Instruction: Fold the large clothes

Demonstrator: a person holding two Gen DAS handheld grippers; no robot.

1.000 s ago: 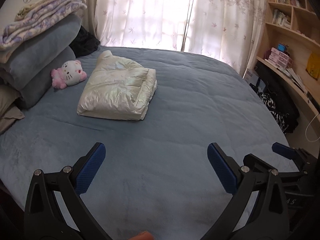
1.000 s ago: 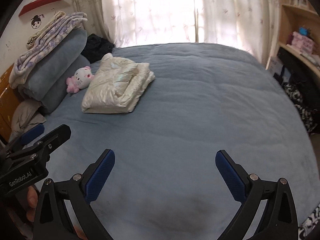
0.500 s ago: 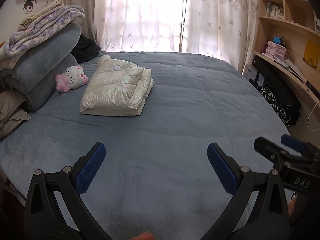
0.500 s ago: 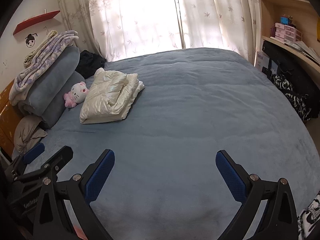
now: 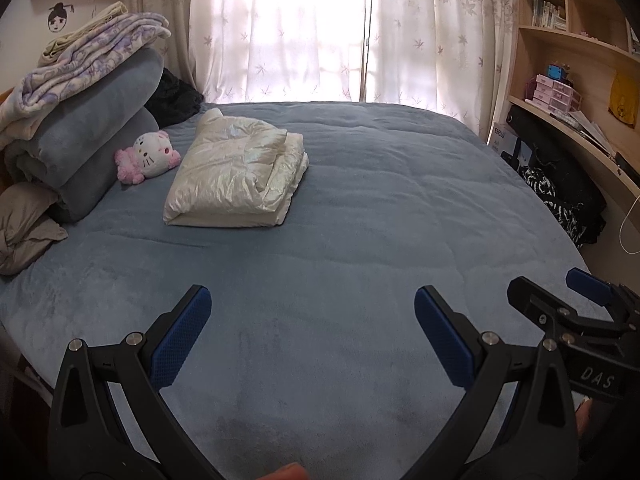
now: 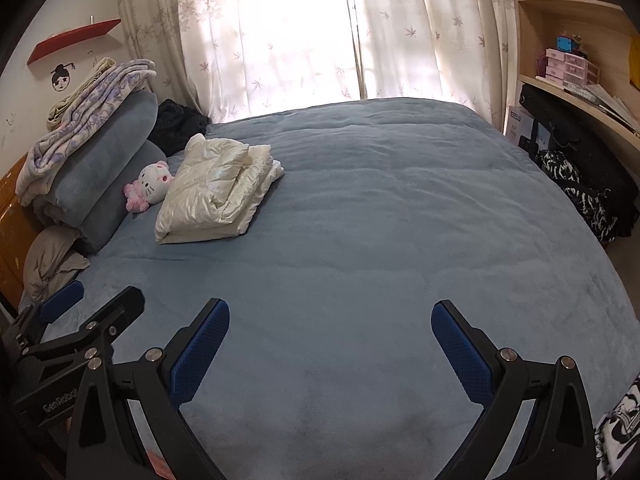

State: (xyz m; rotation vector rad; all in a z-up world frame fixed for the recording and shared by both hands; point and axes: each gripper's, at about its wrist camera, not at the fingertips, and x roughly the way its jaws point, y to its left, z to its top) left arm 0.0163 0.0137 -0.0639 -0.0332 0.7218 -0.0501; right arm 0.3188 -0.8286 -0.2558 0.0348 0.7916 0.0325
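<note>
The bed (image 5: 360,208) filled both frames. The folded cream jacket (image 5: 236,178) lay upper left of centre — well apart from both tools, long axis running up the frame, just beside a plush cat (image 5: 149,156). Left gripper (image 5: 312,320) looked nearer; right gripper (image 6: 330,330) also low — both spread wide, holding nothing.

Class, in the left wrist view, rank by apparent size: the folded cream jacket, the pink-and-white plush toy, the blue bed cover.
1. blue bed cover
2. folded cream jacket
3. pink-and-white plush toy
Jacket and toy lie side by side, so nearness hardly skews it.
</note>
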